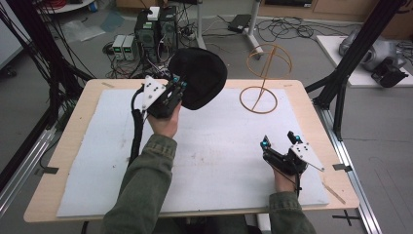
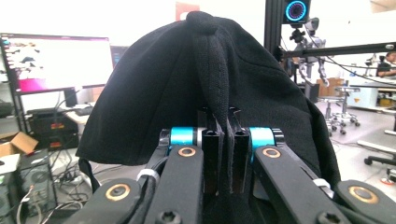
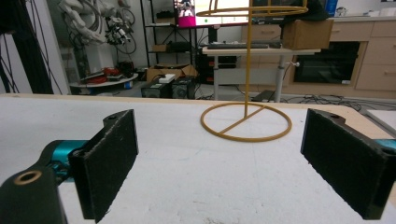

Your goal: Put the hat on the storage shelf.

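The left gripper (image 1: pixel 176 87) is raised at the far left of the worktop, its fingers (image 2: pixel 211 154) pinched together on black fabric. The right gripper (image 1: pixel 277 140) sits low at the near right, fingers (image 3: pixel 108 158) spread wide.

1. High view: fixed camera above the person's side, looking forward and down. It takes in the whole tabletop (image 1: pixel 73 146), the white mat (image 1: pixel 204 161) on it, both forearms, and the floor with cables beyond the far edge.
2. Left gripper view: camera on the left tongs (image 1: pixel 178 87), facing level along the jaws, very near a black cap (image 2: pixel 224 79) that blocks most of the room behind.
3. Right gripper view: camera on the right tongs (image 1: pixel 278 140), low over the mat, facing the far edge and the room.
4. Shared: the yellow wire stand (image 1: pixel 260 83) (image 3: pixel 246 119) shows in the high and right gripper views; the cap (image 1: pixel 199 78) in the high and left gripper views.
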Demonstrator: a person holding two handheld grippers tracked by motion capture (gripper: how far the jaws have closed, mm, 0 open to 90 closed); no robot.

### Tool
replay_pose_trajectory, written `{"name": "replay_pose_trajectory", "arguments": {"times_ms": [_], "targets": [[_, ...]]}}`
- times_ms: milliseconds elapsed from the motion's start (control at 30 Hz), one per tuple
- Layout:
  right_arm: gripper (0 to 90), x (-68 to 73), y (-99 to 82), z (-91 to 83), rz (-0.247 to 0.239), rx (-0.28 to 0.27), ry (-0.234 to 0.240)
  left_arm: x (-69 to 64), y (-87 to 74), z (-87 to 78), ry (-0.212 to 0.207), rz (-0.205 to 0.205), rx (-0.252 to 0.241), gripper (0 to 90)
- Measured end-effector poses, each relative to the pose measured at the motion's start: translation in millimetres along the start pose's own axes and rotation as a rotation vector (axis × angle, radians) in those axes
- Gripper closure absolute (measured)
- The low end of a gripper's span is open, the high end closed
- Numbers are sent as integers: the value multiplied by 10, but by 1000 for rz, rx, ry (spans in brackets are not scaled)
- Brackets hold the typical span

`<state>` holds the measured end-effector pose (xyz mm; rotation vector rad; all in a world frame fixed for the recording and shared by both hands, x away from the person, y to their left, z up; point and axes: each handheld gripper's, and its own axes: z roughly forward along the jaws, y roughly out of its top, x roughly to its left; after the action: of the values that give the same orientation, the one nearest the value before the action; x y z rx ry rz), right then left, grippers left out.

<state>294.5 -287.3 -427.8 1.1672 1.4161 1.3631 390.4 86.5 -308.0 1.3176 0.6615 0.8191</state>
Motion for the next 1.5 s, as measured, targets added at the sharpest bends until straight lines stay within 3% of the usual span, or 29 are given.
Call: {"name": "replay_pose_trajectory", "arguments": {"times_ms": [33,67,333,633,1000,1167,1300,1500], "targets": [[102,7,0,-6,8,3,5,-39,24,134,-15,9,6,875],[102,7,0,-6,8,3,5,-39,24,134,-15,9,6,875],[102,-11,10,-29,15,-11,4,-186,97,609,-63,-12,-4,874],[102,2,10,-31,1,-16,15,-345,182,1139,-103,12,11,874],[102,-7,12,-18,-8,-20,20,-513,257,1592,-150,25,25,874],[102,-12,16,-26,-5,-24,28,-577,314,1807,-149,48,50,874],[102,-32,19,-27,-7,-31,25,-646,351,1993,-174,26,53,874],[102,-23,18,-22,-18,-30,30,-792,353,2262,-197,36,80,873]]}}
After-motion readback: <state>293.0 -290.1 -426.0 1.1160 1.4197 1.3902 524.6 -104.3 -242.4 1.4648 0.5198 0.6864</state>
